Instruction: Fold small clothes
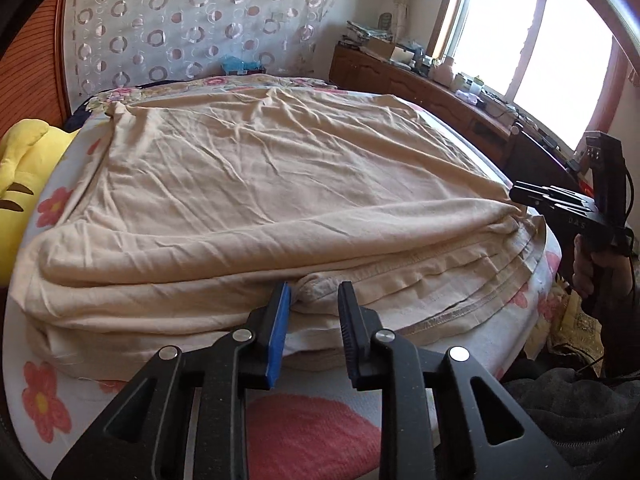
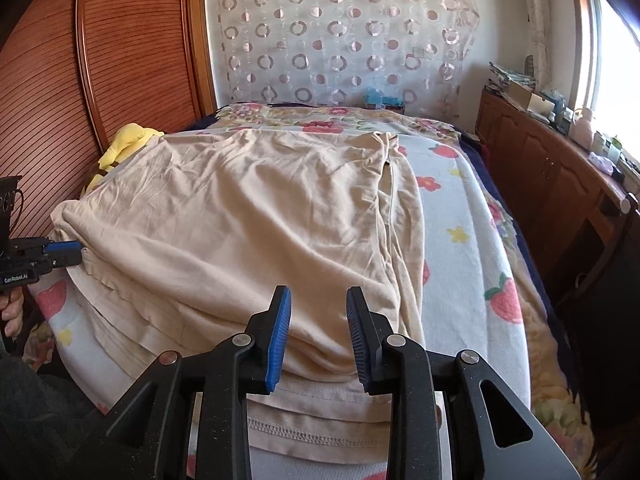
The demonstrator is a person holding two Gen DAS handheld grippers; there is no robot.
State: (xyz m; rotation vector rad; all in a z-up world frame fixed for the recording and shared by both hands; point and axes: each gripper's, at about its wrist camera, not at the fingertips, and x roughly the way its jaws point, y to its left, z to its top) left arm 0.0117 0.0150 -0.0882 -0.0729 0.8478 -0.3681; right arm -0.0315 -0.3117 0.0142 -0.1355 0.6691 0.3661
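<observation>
Spanning the near hem of the beige garment [image 1: 256, 168], the left gripper [image 1: 313, 312] and right gripper [image 2: 319, 330] are both released; next, pinching the fold seems called for.

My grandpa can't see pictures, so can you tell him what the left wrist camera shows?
A wrinkled beige garment lies spread on a flower-print bed, its near edge folded over in a thick roll. The left tongs are open at that near edge, and the right tongs meet the cloth's right corner. A yellow plush toy sits at left.
</observation>
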